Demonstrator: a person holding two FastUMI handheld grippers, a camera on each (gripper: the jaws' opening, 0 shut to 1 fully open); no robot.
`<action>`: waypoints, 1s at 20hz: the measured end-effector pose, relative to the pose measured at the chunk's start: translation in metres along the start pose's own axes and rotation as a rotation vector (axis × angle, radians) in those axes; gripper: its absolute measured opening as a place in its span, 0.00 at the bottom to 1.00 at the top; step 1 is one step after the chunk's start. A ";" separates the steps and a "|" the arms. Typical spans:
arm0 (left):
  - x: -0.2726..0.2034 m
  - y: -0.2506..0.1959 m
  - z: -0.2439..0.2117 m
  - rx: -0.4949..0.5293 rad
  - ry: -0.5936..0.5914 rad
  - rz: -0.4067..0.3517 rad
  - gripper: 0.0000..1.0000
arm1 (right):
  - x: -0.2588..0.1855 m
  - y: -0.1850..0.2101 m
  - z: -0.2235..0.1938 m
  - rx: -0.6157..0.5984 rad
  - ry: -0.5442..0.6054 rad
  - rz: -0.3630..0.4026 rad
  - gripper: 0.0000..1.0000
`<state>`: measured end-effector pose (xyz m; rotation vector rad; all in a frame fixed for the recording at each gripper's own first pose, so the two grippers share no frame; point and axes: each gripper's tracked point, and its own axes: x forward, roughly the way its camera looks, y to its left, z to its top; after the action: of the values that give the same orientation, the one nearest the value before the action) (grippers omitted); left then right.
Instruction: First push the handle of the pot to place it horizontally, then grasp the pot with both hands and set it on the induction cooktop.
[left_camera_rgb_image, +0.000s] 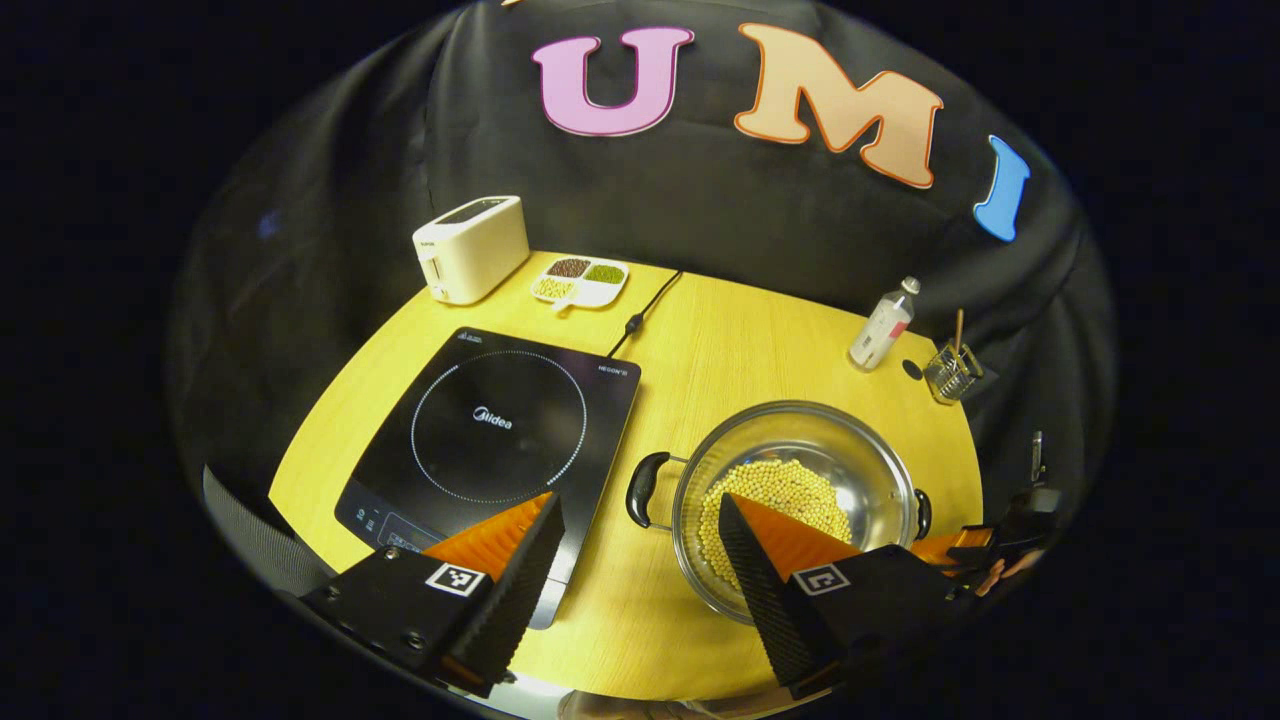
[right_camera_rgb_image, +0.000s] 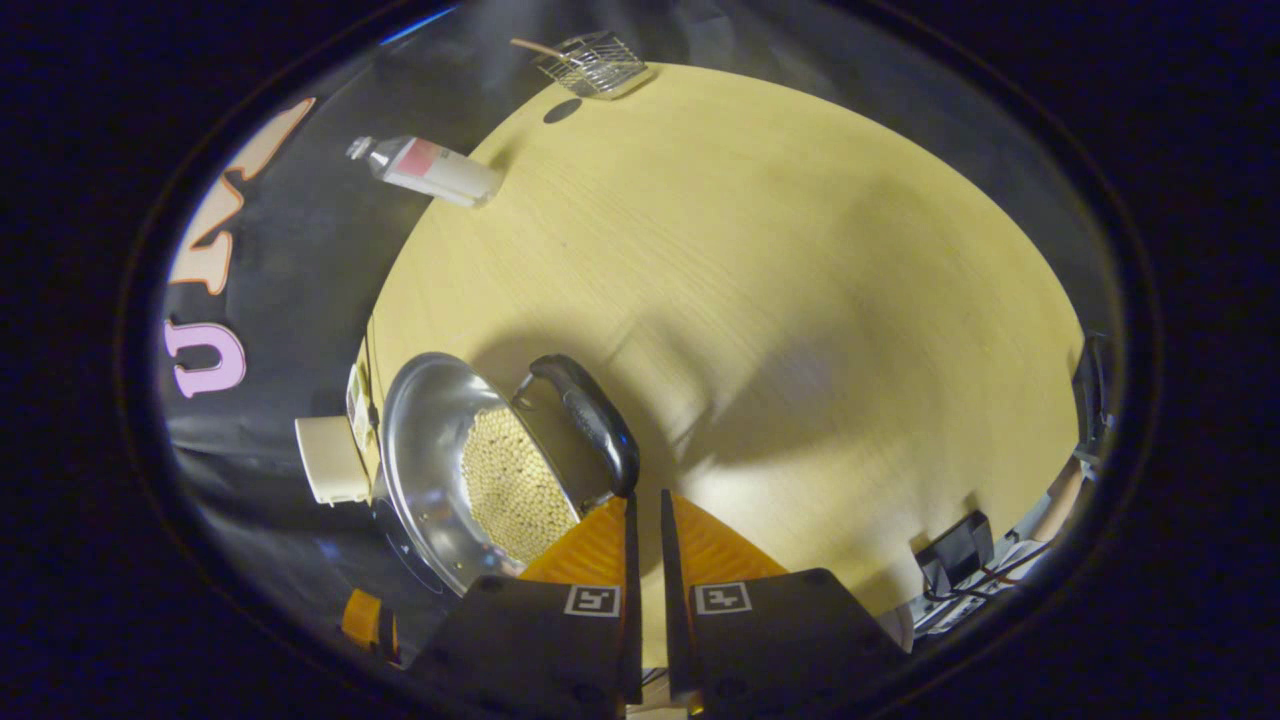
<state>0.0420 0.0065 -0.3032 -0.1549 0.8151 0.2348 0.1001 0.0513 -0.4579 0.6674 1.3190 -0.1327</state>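
A steel pot holding yellow beans stands on the wooden table, to the right of the black induction cooktop. The pot has a black handle on its left side and another on its right. My left gripper hangs open above the near edge, one finger over the cooktop's corner, the other over the pot. In the right gripper view my right gripper is shut with nothing between its fingers, its tips right at the near end of the pot's handle. The pot's wall lies to the left.
At the table's back stand a white toaster and a divided dish. The cooktop's cable runs toward the wall. A small bottle and a wire basket stand at the back right. Bare table stretches beyond the pot.
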 end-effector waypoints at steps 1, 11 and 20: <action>0.005 0.001 -0.005 -0.003 0.020 0.001 0.96 | 0.000 0.001 0.003 0.001 -0.003 0.001 0.00; 0.047 -0.011 -0.028 -0.102 0.156 -0.044 0.96 | -0.004 0.007 0.011 0.016 -0.012 0.025 0.13; 0.066 -0.009 -0.036 -0.122 0.212 -0.055 0.96 | -0.016 -0.020 0.020 0.005 -0.050 -0.004 0.72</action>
<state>0.0627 -0.0008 -0.3759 -0.3202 1.0062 0.2186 0.1035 0.0208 -0.4487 0.6624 1.2724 -0.1551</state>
